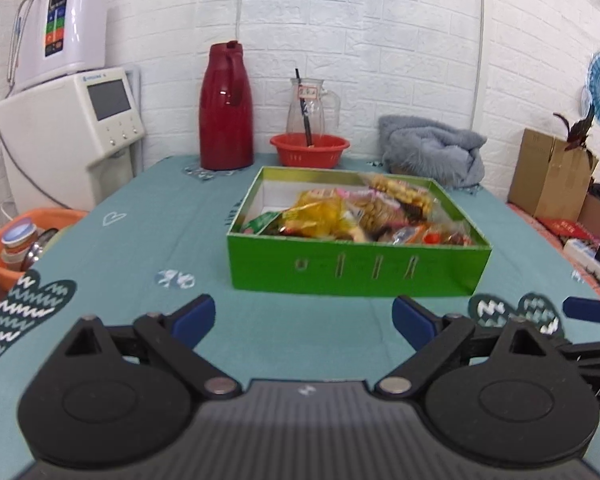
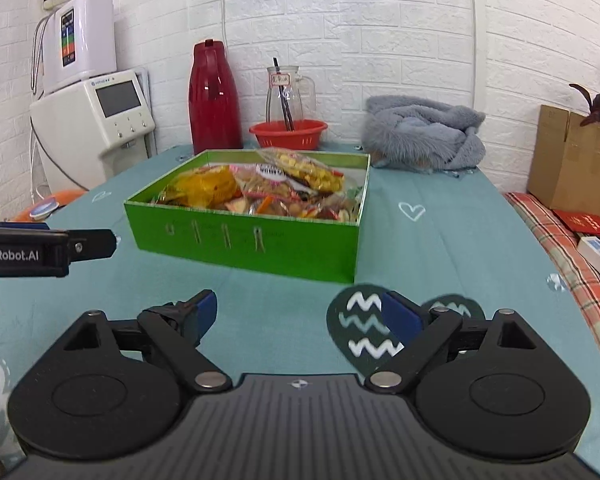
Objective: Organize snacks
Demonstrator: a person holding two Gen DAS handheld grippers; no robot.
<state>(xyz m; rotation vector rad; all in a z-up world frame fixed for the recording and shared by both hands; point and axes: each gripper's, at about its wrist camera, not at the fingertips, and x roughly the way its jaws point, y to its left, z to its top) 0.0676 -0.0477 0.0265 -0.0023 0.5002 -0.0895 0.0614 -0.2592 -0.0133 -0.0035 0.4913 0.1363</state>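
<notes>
A green box (image 1: 356,266) (image 2: 244,244) stands on the teal tablecloth, filled with several snack packets (image 1: 356,216) (image 2: 268,192) in yellow, orange and clear wrappers. My left gripper (image 1: 304,318) hovers over the cloth just in front of the box, open, with nothing between its blue pads. My right gripper (image 2: 298,314) is also open and empty, nearer than the box's right front corner. The left gripper's finger (image 2: 88,244) shows at the left edge of the right wrist view; the right gripper's blue tip (image 1: 588,310) shows at the right edge of the left wrist view.
Behind the box stand a red thermos (image 1: 226,108), a glass jug (image 1: 308,110) in a red bowl (image 1: 310,148), and a grey fluffy cloth (image 1: 432,148). White appliances (image 1: 72,128) line the left wall. An orange basin (image 1: 16,248) sits left, cardboard boxes (image 1: 548,172) right.
</notes>
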